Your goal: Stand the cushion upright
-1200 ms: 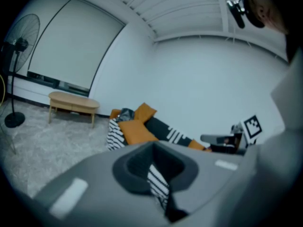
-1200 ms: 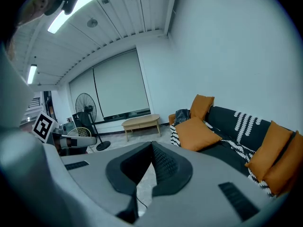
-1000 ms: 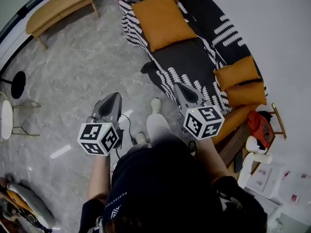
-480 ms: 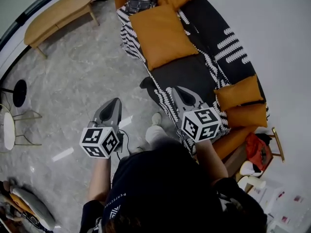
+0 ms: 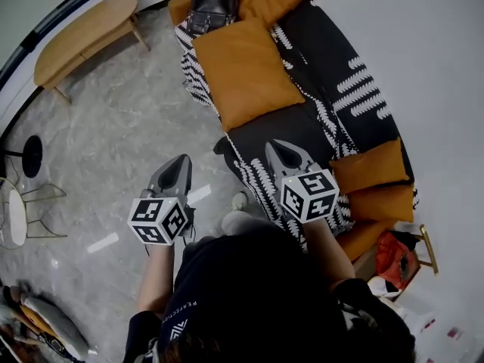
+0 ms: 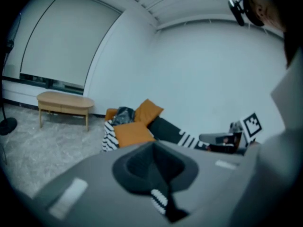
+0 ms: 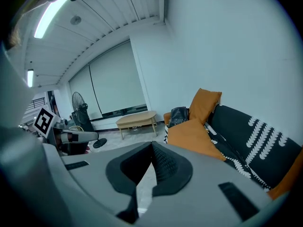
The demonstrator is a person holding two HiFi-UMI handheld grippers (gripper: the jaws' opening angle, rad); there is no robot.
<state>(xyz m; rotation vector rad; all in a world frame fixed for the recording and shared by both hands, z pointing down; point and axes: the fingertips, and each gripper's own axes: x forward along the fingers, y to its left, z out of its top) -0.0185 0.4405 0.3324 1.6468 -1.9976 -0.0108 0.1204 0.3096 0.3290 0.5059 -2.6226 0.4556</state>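
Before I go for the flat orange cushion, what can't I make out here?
- Head view: the near end of the sofa is covered by the right hand-held gripper and the person's head.
- Left gripper view: the flat cushion has its near edge hidden behind the left hand-held gripper.
- Right gripper view: the sofa's right end runs off the edge.
- Black bag: too small to tell whether it touches the cushion.

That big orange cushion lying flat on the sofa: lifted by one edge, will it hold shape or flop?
Probably floppy: the orange cushion looks soft and plump, so it would likely sag from a one-edge grip. Likely light for its size, being fabric and filling. Stood up, it may slump unless leaned against the sofa backrest.
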